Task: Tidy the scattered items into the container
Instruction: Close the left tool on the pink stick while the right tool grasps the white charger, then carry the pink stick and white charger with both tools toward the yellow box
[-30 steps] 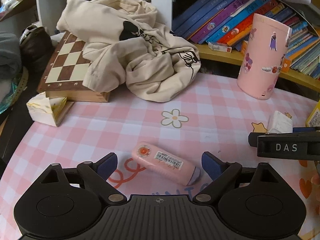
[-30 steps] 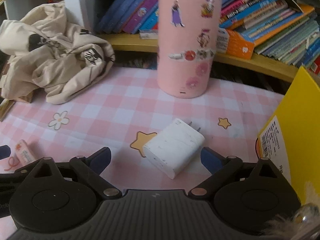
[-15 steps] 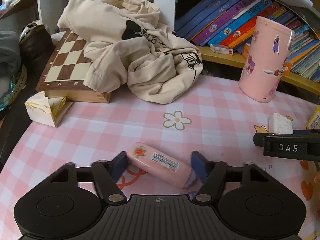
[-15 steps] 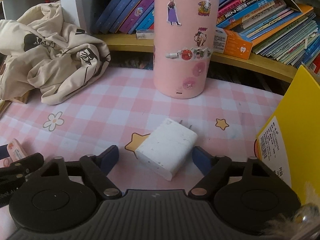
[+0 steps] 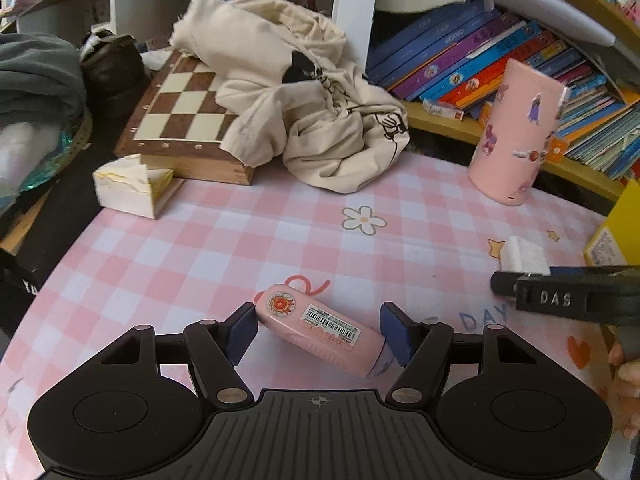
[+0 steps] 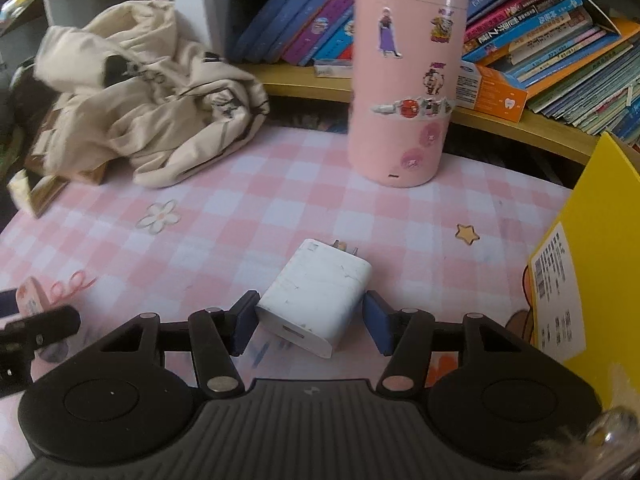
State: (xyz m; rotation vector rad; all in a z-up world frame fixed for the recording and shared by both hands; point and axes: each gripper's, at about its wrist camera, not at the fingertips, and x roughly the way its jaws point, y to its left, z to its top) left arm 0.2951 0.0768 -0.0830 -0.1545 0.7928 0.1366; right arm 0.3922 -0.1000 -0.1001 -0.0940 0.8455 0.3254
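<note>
Both grippers grasping at once: left gripper (image 5: 318,334) pinches the pink tube (image 5: 320,330), right gripper (image 6: 310,322) clamps the charger (image 6: 316,296), both lying before the pink canister (image 6: 404,96). Next, seemingly: lift, carry to canister.

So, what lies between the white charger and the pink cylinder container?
Only bare checked tablecloth; the right wrist view shows nothing between the white charger and the pink cylinder container.
</note>
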